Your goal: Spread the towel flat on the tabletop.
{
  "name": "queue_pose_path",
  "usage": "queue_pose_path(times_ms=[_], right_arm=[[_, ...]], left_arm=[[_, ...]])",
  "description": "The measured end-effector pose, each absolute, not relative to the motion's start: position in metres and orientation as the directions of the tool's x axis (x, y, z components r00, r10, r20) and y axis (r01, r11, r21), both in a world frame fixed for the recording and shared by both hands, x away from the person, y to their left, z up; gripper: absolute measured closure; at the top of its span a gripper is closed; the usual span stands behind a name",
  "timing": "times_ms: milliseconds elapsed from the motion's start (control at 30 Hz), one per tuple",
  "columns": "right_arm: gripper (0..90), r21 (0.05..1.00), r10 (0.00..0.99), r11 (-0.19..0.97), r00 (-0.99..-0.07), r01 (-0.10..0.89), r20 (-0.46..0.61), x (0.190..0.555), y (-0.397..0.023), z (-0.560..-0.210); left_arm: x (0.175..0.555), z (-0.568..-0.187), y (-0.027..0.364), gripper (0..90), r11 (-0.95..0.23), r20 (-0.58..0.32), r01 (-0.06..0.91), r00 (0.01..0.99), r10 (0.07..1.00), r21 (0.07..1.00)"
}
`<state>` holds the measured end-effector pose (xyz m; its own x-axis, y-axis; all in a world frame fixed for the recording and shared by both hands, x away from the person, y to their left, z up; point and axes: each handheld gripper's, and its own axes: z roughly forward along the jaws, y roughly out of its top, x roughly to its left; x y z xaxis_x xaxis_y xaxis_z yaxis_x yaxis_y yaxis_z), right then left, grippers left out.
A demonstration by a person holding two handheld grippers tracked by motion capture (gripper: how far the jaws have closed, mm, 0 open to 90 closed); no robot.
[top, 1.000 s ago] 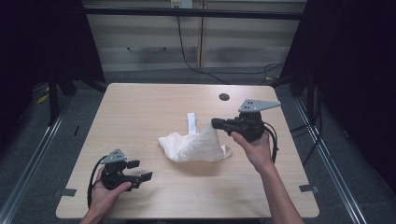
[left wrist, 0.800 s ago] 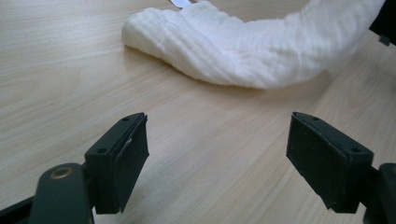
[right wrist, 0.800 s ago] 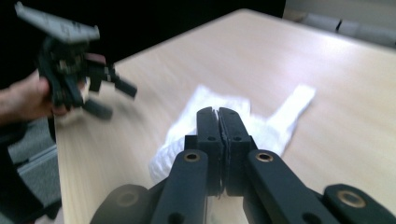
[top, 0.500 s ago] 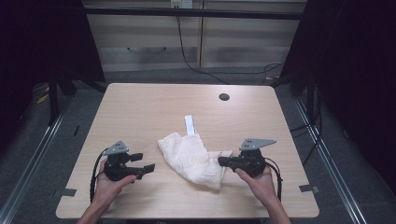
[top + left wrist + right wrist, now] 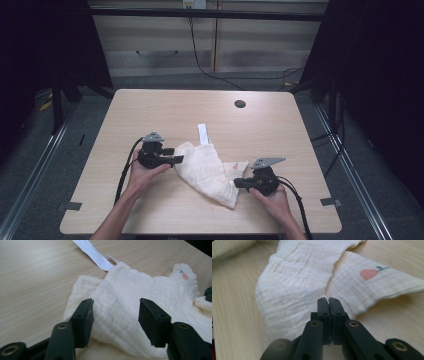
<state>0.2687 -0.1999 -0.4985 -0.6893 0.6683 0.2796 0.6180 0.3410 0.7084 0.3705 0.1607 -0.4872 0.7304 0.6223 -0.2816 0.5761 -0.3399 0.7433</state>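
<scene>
Lab: bare table (image 5: 150, 107), dark curtains (image 5: 45, 40), floor cables (image 5: 210, 70).

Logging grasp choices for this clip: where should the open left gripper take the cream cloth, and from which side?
Probably the cloth's near-left edge, coming in low from the left. There the left gripper already straddles it with open jaws, and the folded layers lie flat and bare, away from the white tag.

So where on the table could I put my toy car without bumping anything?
The far half of the table is bare, from the back edge down to the white strip, apart from the small dark hole. The near left corner is free too. The near middle is crowded: the cream cloth lies between the left tongs and the right tongs.
</scene>
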Motion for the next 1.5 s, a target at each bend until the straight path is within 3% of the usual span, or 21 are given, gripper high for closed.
queue_pose_path(times_ms=[133,267,367,467,1067,1133,1233,1400,1500], right_arm=[[88.5,0.707,0.674,0.343,-0.686,0.619,0.274,0.269,-0.2,-0.499],[88.5,0.711,0.681,0.332,-0.679,0.62,0.275,0.269,-0.204,-0.498],[88.5,0.713,0.691,0.318,-0.668,0.624,0.276,0.269,-0.207,-0.497],[88.5,0.715,0.693,0.319,-0.668,0.623,0.273,0.269,-0.209,-0.496],[88.5,0.739,0.69,0.31,-0.676,0.599,0.258,0.258,-0.22,-0.488],[88.5,0.741,0.686,0.31,-0.68,0.596,0.259,0.258,-0.217,-0.487],[88.5,0.747,0.678,0.318,-0.69,0.585,0.252,0.258,-0.211,-0.485],[88.5,0.747,0.667,0.33,-0.702,0.577,0.248,0.257,-0.207,-0.485],[88.5,0.75,0.664,0.33,-0.706,0.574,0.248,0.258,-0.207,-0.486]], left_arm=[[0.372,-0.506,0.156,55.9,-0.382,-0.263,0.582,0.735,0.624,0.718],[0.366,-0.503,0.157,70.9,-0.434,-0.189,0.551,0.747,0.637,0.713],[0.362,-0.503,0.162,79.9,-0.441,-0.19,0.55,0.752,0.632,0.709],[0.351,-0.503,0.166,81.7,-0.452,-0.168,0.534,0.758,0.63,0.715],[0.277,-0.496,0.198,80.2,-0.514,-0.195,0.53,0.799,0.568,0.674],[0.273,-0.495,0.202,75.9,-0.507,-0.215,0.543,0.795,0.567,0.67],[0.275,-0.489,0.208,68.0,-0.465,-0.275,0.543,0.805,0.526,0.699],[0.3,-0.47,0.208,60.5,-0.416,-0.245,0.528,0.789,0.564,0.74],[0.329,-0.472,0.199,55.2,-0.422,-0.28,0.557,0.782,0.556,0.715]])
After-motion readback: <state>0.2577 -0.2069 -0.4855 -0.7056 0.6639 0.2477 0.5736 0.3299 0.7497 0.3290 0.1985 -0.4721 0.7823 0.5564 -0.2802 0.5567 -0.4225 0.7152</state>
